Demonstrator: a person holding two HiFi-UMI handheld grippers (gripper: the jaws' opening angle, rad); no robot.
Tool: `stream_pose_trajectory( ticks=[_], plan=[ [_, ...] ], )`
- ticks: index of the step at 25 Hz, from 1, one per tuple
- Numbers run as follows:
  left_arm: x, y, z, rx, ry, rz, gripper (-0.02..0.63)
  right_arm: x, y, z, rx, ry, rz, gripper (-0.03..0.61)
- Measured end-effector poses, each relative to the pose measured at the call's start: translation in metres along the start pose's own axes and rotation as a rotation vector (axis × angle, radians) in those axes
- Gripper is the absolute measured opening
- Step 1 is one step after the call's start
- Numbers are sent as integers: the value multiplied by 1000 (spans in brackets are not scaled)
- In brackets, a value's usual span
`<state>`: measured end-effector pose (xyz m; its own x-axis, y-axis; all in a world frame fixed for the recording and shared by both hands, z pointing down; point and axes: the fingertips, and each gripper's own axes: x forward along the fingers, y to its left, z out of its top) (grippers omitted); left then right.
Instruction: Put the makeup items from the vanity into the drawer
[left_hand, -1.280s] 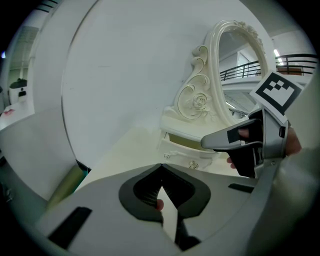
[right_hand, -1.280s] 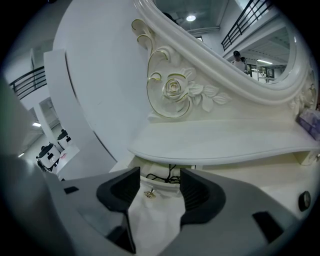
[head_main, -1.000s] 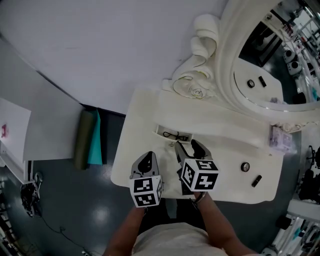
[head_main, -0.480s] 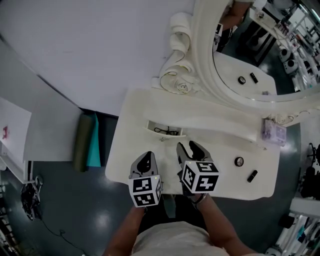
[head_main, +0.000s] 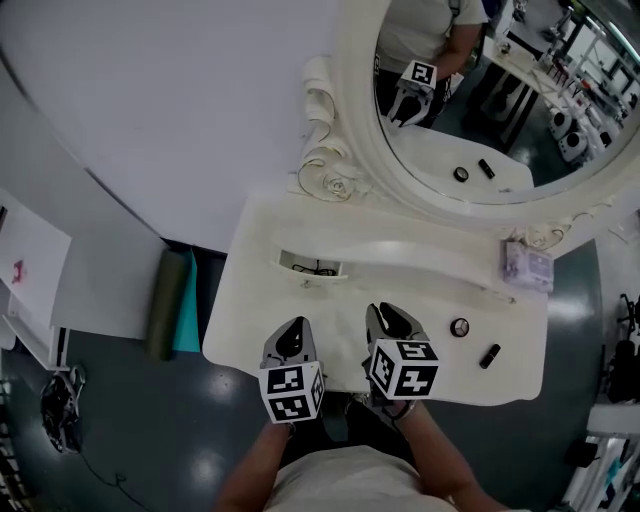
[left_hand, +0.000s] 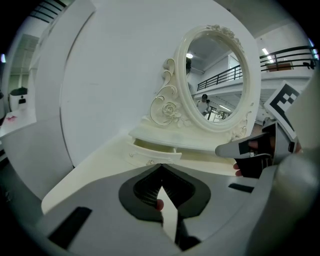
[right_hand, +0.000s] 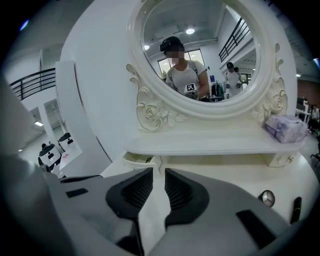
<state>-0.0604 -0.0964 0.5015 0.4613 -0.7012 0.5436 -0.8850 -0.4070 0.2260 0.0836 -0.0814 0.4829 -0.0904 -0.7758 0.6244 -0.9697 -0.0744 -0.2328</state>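
The white vanity (head_main: 260, 300) has a small drawer (head_main: 310, 268) standing open at its left, with dark items inside. A round compact (head_main: 459, 327) and a black lipstick (head_main: 489, 356) lie on the tabletop at the right; the right gripper view shows the compact (right_hand: 267, 198) and lipstick (right_hand: 295, 209) to the right of the jaws. My left gripper (head_main: 292, 328) is shut and empty near the front edge, in front of the drawer (left_hand: 152, 150). My right gripper (head_main: 385, 312) hovers beside it. Its jaws have just been closing and stand a narrow gap apart, with nothing between them.
An oval mirror (head_main: 470, 100) in a carved white frame rises behind a raised shelf. A purple tissue pack (head_main: 527, 264) sits at the shelf's right end. A green and teal roll (head_main: 175, 290) lies on the dark floor left of the vanity.
Both grippers have drawn back from the open drawer toward the vanity's front edge. The right jaws have narrowed from wide open to a slim gap. More of the mirror shows.
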Motion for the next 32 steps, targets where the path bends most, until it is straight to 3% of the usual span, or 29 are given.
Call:
stream_pose_trajectory(
  ticks=[9,28,32],
  plan=[
    [-6,-37,14,31,-46,-10,8,-30,-18,3,-19,-69,40,20],
    [-6,-69,31,93,-89,-21,8,-43,-33,6,-61,-81,51,17],
    [-5,-72,31,74,-91,-41,8,-45,-34,5,-59,-85,46,18]
  ],
)
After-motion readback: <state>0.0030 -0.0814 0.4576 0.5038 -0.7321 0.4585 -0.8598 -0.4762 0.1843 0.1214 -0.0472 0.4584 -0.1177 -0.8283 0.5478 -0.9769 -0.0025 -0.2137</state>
